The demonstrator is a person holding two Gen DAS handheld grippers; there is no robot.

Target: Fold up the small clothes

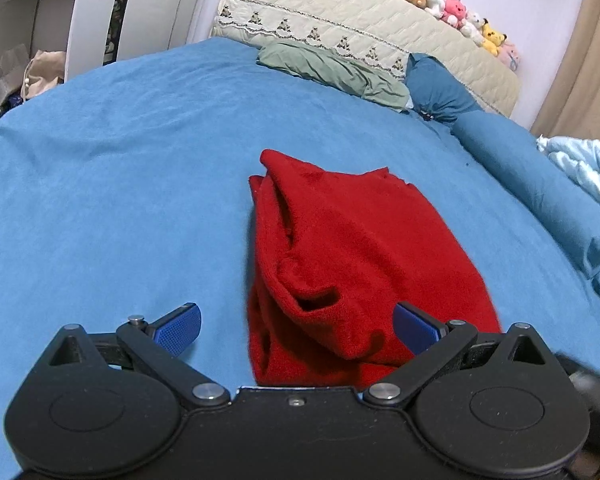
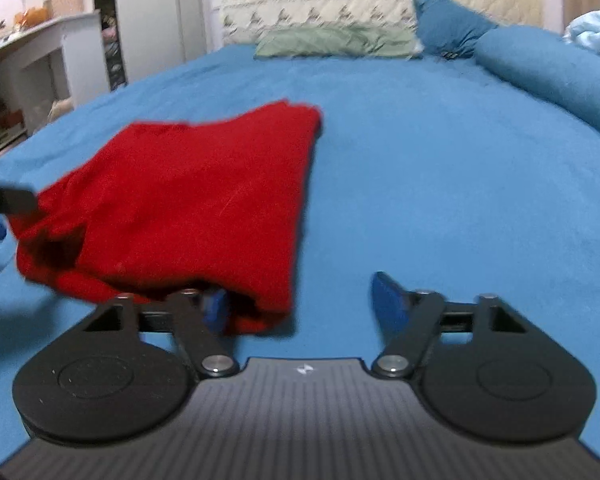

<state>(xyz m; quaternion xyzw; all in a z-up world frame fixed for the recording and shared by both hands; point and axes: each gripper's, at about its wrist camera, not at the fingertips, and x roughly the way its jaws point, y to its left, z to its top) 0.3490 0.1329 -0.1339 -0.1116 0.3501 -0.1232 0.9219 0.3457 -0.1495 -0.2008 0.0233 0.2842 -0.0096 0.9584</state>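
Observation:
A red knitted garment (image 1: 352, 256) lies folded in a rough bundle on the blue bedsheet (image 1: 120, 184). My left gripper (image 1: 298, 326) is open just above its near left corner, the right pad over the cloth, the left pad over bare sheet. In the right wrist view the garment (image 2: 188, 200) lies to the left. My right gripper (image 2: 300, 304) is open at its near right corner, the left pad at the cloth's edge, the right pad over the bedsheet (image 2: 440, 184). The left gripper's finger shows at the far left edge of that view (image 2: 8, 200).
A green pillow (image 1: 332, 70) and a blue bolster (image 1: 540, 184) lie by the quilted headboard (image 1: 340, 12), which has plush toys (image 1: 460, 12) on top. A light blue quilt (image 1: 584, 168) sits at the right. White shelves (image 1: 40, 20) stand to the left.

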